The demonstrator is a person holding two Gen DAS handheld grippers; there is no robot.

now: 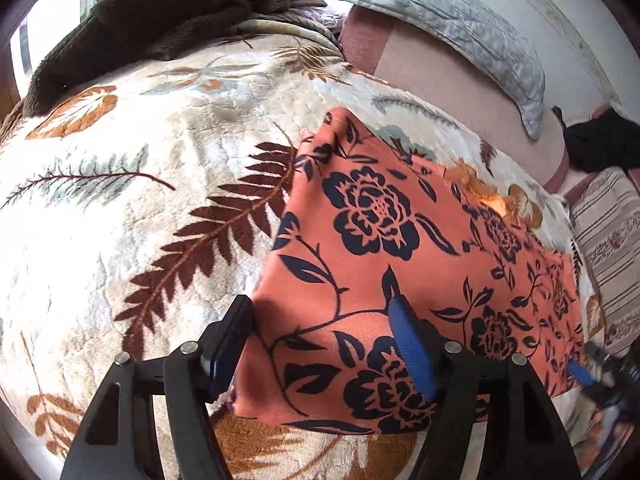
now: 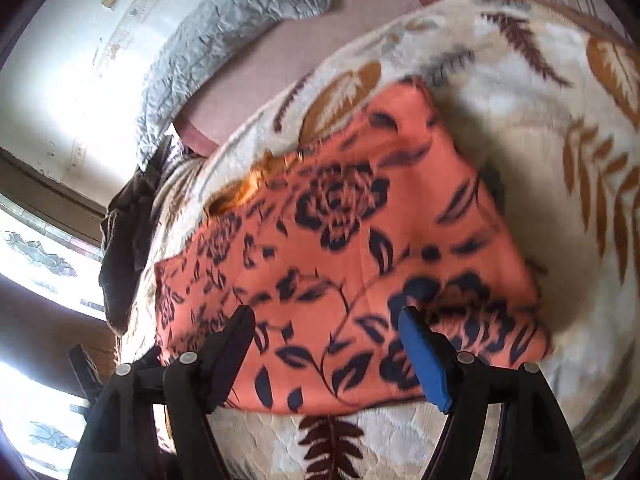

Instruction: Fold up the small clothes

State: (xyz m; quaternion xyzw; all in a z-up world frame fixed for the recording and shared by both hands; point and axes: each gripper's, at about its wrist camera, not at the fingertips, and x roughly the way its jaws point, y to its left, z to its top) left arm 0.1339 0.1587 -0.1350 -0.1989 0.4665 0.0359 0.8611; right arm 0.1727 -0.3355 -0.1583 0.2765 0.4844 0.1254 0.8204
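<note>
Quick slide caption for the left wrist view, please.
Left tongs open over the near edge of the orange floral cloth, which lies on the leaf-print blanket.

each camera sits on a gripper and looks forward and down along its two fingers at a bed, from close up. the left wrist view has its fingers (image 1: 240, 332) at the bottom of the frame, over the near edge of the orange flowered cloth (image 1: 384, 232). the right wrist view looks down at the same orange flowered cloth (image 2: 340, 216) from the other end. both views share the cloth, the leafy blanket (image 1: 160, 152) and the grey pillow (image 1: 460, 20).
</note>
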